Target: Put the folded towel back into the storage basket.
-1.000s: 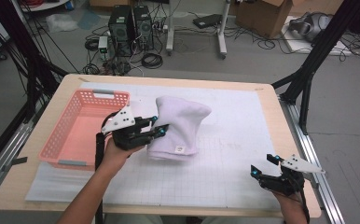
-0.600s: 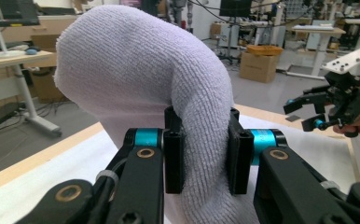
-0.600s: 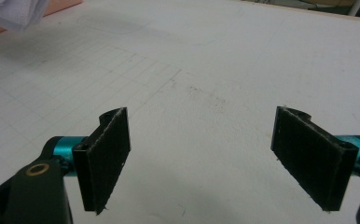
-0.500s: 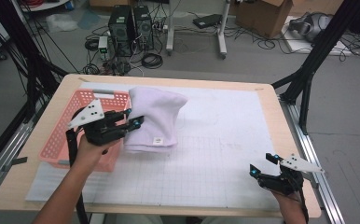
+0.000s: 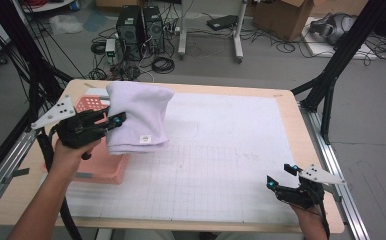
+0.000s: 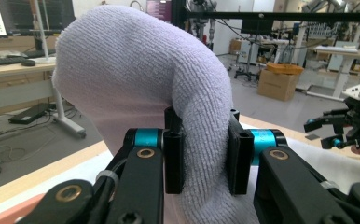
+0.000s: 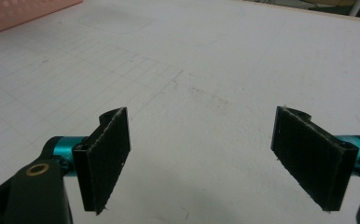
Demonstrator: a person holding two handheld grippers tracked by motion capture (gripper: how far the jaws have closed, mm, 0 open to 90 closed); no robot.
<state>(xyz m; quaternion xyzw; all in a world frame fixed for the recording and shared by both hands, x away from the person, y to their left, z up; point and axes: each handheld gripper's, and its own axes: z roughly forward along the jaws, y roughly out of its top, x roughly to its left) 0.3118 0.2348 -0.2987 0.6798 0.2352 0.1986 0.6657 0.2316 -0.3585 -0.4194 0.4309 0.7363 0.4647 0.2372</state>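
Left hand-held gripper (image 5: 112,121) clamped on folded lavender towel (image 5: 138,117), held off the worktop (image 5: 221,150), drooping over the pink basket (image 5: 103,167) right edge, basket just below-left of it; right hand-held gripper (image 5: 282,175) wide open, empty, well apart at near-right corner.

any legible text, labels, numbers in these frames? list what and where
None can be read.
Small white tag on the folded white towel: a dark mark on it, too small to read.
Cardboard box in the background of the left gripper view: no print can be made out.
Grid mat on the table: ruled lines and faint smudges, no numbers.
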